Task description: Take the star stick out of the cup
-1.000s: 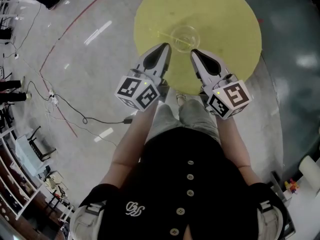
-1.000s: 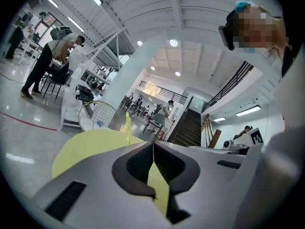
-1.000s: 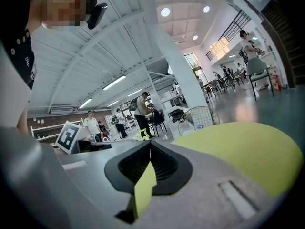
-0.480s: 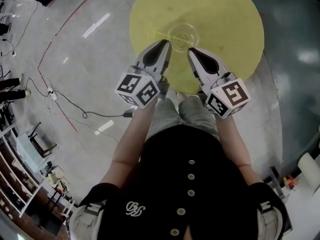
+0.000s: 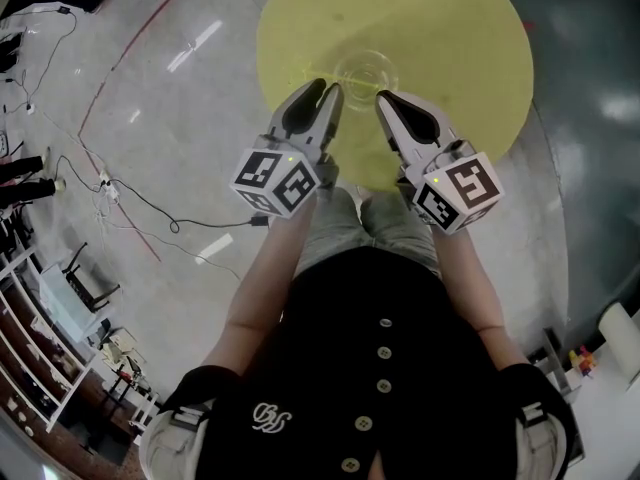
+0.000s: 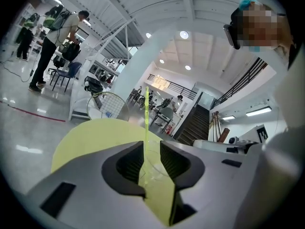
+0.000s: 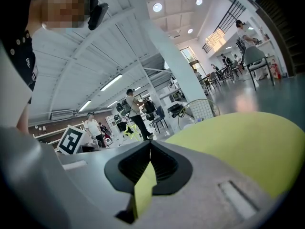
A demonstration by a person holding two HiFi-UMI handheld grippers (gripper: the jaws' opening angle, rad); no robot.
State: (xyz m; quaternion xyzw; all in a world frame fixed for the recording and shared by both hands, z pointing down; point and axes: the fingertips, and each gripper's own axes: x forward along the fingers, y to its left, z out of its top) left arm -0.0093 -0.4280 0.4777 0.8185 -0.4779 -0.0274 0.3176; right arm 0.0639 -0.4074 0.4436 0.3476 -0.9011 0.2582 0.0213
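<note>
Head view: a round yellow table lies at 12 o'clock on a glossy grey floor, with a clear glass cup near its middle. The left gripper points at the cup from 7 o'clock and the right gripper from 5 o'clock, both tips just short of it. A black cable runs across the floor at 9 o'clock, a red floor line at 10 o'clock; neither is near the cup. Left gripper view: the left gripper has its jaws parted by a narrow gap. The thin yellow-green star stick stands upright in the cup and shows through that gap, close against the 9 o'clock jaw; whether it touches cannot be told, and it is not pinched. Behind, a round wire mesh frame stands at 10 o'clock beyond the table, and a dark staircase at 2 o'clock. Right gripper view: the right gripper has its jaw tips pressed together, holding nothing. The table fills 3 o'clock, with a standing person at 12 o'clock well beyond.
</note>
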